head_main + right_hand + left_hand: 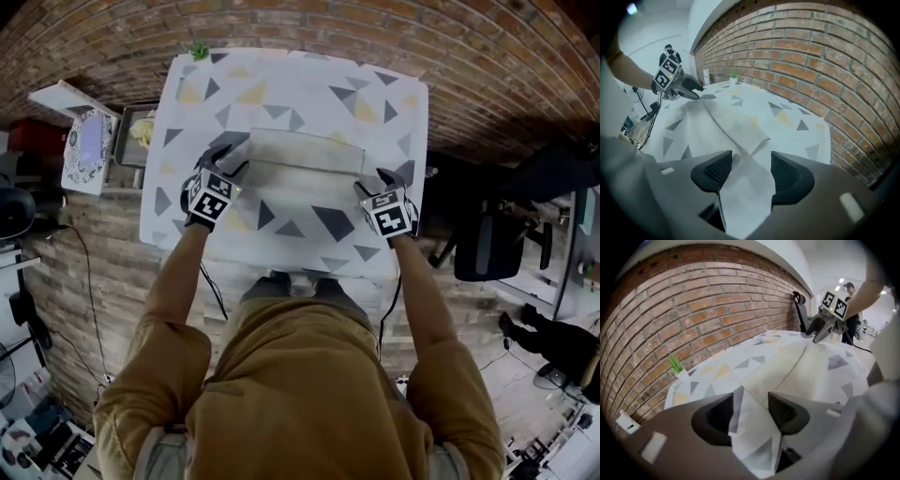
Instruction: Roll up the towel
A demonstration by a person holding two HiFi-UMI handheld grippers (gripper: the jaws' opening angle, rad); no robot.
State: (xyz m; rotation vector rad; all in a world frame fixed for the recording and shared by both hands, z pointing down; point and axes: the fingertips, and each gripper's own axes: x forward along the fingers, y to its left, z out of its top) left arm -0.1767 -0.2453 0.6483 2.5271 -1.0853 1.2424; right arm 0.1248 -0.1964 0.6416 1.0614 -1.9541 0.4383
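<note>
The towel (pixel 291 89) is a big white cloth with grey and yellow triangles, spread over the table. Across its middle runs a folded band (pixel 305 152) that shows the plain pale underside. My left gripper (pixel 230 150) is at the band's left end and my right gripper (pixel 375 180) at its right end. In the left gripper view the jaws (pixel 750 411) stand apart with a towel corner (pixel 752 427) lying loosely between them. The right gripper view shows the same: jaws (pixel 751 171) apart, towel edge (pixel 745 192) between. Each view shows the other gripper (pixel 820 331) (pixel 696 91) across the fold.
A small green plant (pixel 199 51) stands at the table's far left corner against the brick wall. A white box (pixel 84 141) and a tray sit left of the table. A black office chair (pixel 487 248) is to the right. Cables lie on the floor at left.
</note>
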